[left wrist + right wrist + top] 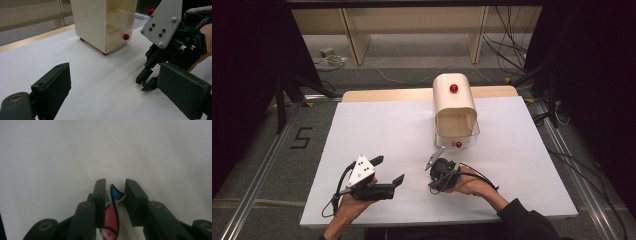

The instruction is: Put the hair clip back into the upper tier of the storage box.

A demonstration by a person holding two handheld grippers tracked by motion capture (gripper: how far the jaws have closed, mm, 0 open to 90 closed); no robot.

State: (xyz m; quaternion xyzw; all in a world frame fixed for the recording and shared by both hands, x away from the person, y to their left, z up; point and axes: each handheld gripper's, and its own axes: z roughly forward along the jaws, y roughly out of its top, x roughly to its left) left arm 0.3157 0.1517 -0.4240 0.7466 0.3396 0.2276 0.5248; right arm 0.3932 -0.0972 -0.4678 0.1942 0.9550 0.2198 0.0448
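The right claw (115,195) has narrowed around a pink-and-blue fish-shaped piece (113,215) on the white tabletop (62,157), its pads not clearly pressing; the left claw (112,87) gapes empty.

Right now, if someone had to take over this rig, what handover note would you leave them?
Left gripper: jaws wide open, nothing between them, resting on the white table.
Right gripper: tipped down at the table, jaws narrowed around a small flat pink-and-blue fish-shaped piece; I cannot tell whether the pads press on it yet.
Cream box with red knobs and a clear front drawer stands at the far side, apart from both grippers.
Done: piece framed.
Left: probably finish the grip and lift; the box looks a likely destination.
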